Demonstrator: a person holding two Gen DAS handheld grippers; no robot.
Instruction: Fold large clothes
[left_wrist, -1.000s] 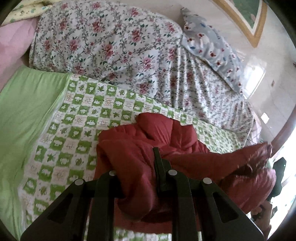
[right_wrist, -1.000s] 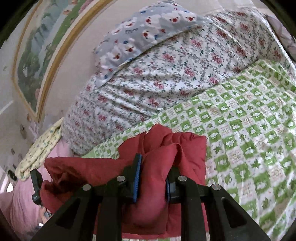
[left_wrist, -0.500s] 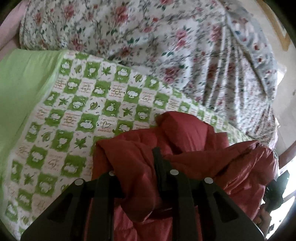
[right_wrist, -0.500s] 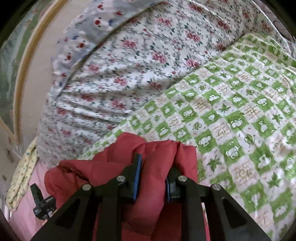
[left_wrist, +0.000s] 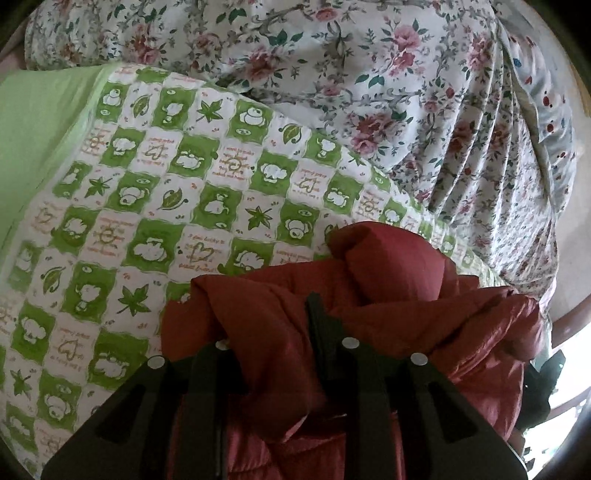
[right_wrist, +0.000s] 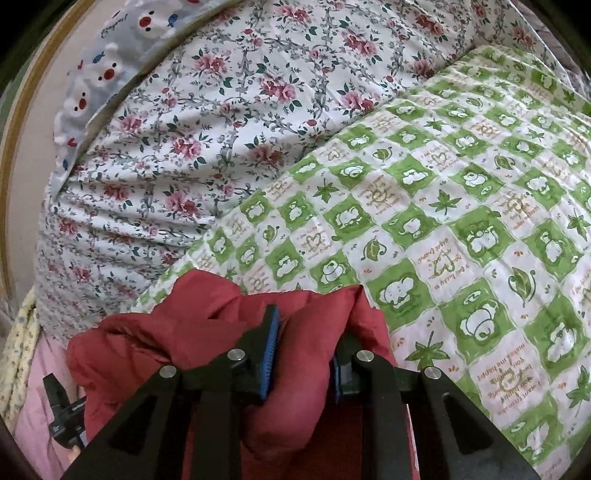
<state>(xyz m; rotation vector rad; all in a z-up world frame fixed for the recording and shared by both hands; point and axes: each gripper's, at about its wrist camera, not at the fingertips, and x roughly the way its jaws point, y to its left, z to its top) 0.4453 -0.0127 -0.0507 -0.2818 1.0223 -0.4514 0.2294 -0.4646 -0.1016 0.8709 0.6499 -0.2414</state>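
A red padded jacket (left_wrist: 388, 266) lies bunched at the near edge of a green-checked quilt (left_wrist: 166, 184). Its folds hang between my two hands. My left gripper (left_wrist: 269, 321) has a thick fold of it between its fingers. Its jaws are opening, and the fabric still fills the gap and hides the left finger. In the right wrist view the jacket (right_wrist: 207, 295) bulges up through my right gripper (right_wrist: 306, 325). That gripper is shut on a fat fold, with its blue-padded finger (right_wrist: 271, 343) pressing into the cloth. Both grippers point down at the bed.
A floral duvet (left_wrist: 369, 74) is heaped behind the quilt, also seen as the floral duvet (right_wrist: 221, 129). A grey cartoon-print pillow (right_wrist: 96, 74) lies on it. Plain green sheet (left_wrist: 37, 129) borders the quilt on the left. A pink cover (right_wrist: 37, 369) and a framed picture's edge (right_wrist: 14, 147) show at left.
Both grippers have come down and forward with the jacket, so the quilt and duvet loom larger. The jacket's bunched top now rests lower on the quilt.
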